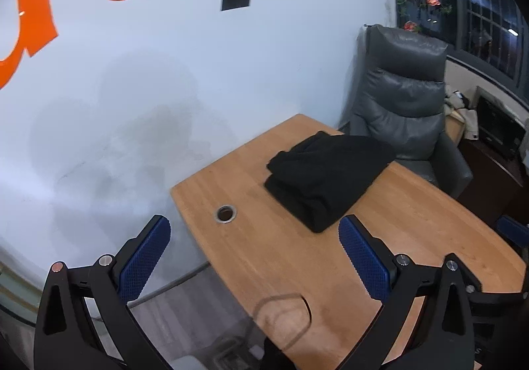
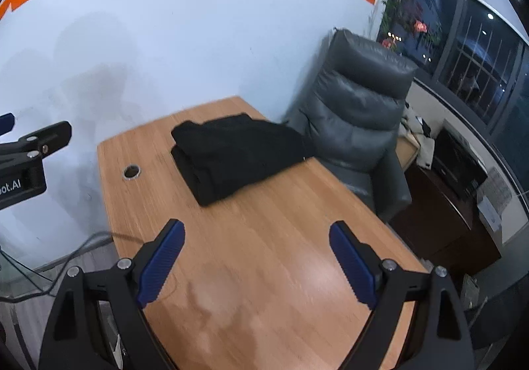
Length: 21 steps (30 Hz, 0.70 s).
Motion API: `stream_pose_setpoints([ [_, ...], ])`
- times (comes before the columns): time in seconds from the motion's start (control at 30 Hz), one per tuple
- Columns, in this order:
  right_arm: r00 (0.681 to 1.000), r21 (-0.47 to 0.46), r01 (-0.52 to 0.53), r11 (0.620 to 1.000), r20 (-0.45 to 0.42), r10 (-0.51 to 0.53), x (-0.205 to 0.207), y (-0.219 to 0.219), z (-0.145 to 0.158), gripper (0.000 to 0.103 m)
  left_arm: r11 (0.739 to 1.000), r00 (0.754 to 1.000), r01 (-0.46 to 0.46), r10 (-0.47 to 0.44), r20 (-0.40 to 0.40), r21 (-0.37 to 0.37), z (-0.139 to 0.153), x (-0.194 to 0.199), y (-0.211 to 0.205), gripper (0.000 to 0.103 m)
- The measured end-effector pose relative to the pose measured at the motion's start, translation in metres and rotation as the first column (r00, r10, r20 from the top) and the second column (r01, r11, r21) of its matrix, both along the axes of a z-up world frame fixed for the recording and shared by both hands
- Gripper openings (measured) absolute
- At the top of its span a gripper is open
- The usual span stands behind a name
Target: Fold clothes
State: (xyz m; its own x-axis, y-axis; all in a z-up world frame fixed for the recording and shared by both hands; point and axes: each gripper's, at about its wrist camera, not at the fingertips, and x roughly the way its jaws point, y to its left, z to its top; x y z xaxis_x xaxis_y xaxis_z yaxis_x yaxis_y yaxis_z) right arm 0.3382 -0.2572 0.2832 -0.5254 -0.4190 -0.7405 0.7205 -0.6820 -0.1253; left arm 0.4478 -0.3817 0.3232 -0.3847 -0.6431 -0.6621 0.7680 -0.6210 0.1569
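We hold both tools high and back from the work, each released with its blue pads spread wide and nothing between them: the left tool (image 1: pixel 254 251) in the lower part of its frame, the right tool (image 2: pixel 257 254) likewise. The black garment (image 1: pixel 325 178) lies in the centre of each view as a compact layered stack, so we judge the folding to be finished or nearly so. It rests on the far part of the desk (image 1: pixel 297 270), its far corner at or just over the edge facing the grey armchair (image 1: pixel 406 112); the cable hole (image 1: pixel 225 214) sits just left of it. Below the stack in both frames the wood is bare, giving us open room to come in.
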Motion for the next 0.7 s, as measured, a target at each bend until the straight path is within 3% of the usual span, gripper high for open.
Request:
stream_pose_setpoints([
  [0.23,1.0,-0.036,0.011,0.999,0.002,-0.011,0.006,-0.001,-0.001,0.092,1.0,1.0,0.01,-0.01,-0.003,0.023,-0.008,-0.001,0.0,0.103],
  [0.43,0.999,-0.004,-0.009,1.0,-0.039,0.009,0.013,-0.006,0.004,0.092,1.0,0.999,0.014,-0.014,-0.03,0.021,-0.002,0.003,-0.002,0.103],
  [0.7,0.999,0.006,-0.035,0.999,-0.019,0.035,0.014,-0.017,-0.003,0.093,0.998,1.0,-0.024,0.024,0.007,0.062,-0.016,0.003,-0.018,0.103],
])
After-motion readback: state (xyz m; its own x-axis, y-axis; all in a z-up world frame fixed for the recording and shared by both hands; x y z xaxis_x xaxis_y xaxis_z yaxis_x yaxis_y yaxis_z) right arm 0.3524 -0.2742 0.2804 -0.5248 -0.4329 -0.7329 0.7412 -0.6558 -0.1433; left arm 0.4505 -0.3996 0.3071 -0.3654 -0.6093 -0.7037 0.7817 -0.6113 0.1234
